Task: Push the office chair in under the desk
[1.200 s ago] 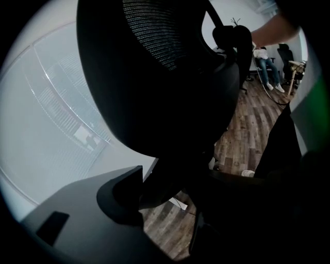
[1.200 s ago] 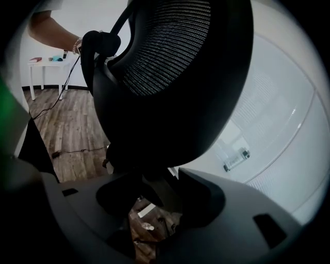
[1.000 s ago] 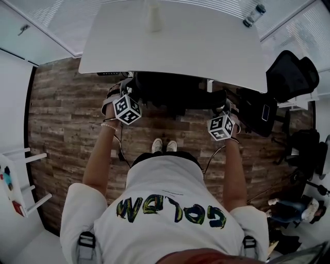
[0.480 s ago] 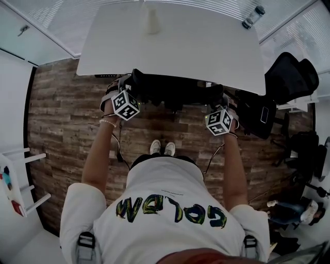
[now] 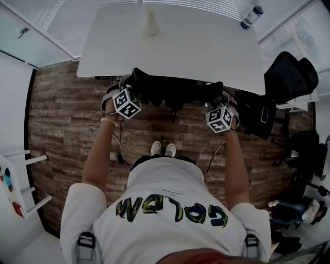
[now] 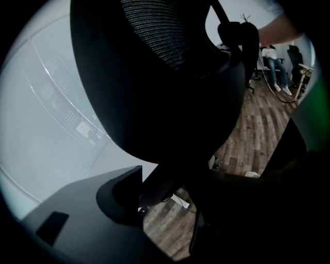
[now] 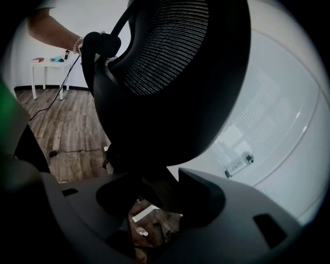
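Observation:
The black office chair (image 5: 172,92) stands with its seat under the white desk (image 5: 170,46); only its mesh backrest shows past the desk's near edge. My left gripper (image 5: 128,85) grips the backrest's left rim and my right gripper (image 5: 219,99) its right rim. In the left gripper view the backrest (image 6: 154,77) fills the picture and its dark rim runs between the jaws of the left gripper (image 6: 170,193). In the right gripper view the backrest (image 7: 170,72) looms close and its lower rim sits between the jaws of the right gripper (image 7: 154,193).
A second black chair (image 5: 291,77) and a black case (image 5: 258,113) stand at the desk's right. A bottle (image 5: 251,15) and a white cup (image 5: 150,20) are on the desk. A cable (image 5: 119,149) lies on the wood floor; a white shelf (image 5: 15,185) is at far left.
Both grippers and the chair's backrest have moved a little toward the desk, so less of the chair shows in front of its edge. Most of this happened before the middle frame.

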A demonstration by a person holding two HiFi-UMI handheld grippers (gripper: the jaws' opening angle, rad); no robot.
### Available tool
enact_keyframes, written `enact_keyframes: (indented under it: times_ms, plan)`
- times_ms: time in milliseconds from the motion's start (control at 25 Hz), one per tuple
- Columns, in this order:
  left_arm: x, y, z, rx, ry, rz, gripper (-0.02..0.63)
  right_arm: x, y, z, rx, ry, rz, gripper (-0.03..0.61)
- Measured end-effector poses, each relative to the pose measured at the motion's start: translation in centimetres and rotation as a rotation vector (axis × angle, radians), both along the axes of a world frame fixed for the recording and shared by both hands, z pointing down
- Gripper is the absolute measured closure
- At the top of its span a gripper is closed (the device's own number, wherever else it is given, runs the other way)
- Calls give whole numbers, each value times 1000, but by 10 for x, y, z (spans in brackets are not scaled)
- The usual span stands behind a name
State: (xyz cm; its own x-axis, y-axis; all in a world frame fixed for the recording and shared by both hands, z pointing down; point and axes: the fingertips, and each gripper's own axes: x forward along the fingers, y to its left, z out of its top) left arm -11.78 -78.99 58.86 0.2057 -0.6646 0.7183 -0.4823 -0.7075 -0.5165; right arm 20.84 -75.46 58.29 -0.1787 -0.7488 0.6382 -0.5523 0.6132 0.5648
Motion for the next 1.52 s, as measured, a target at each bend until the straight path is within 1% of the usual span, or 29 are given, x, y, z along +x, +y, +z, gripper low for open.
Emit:
enact_keyframes:
  times_ms: [360, 840, 1520]
  plan:
    - [2, -3, -1, 9, -7, -2, 353, 4, -7, 0, -1, 5, -5, 353]
    - [5, -12, 1, -1, -7, -9, 353, 6, -17, 0, 2, 7, -2, 353]
    - [6, -21, 2, 18, -10, -13, 353, 9, -29, -1, 5, 11, -1, 348]
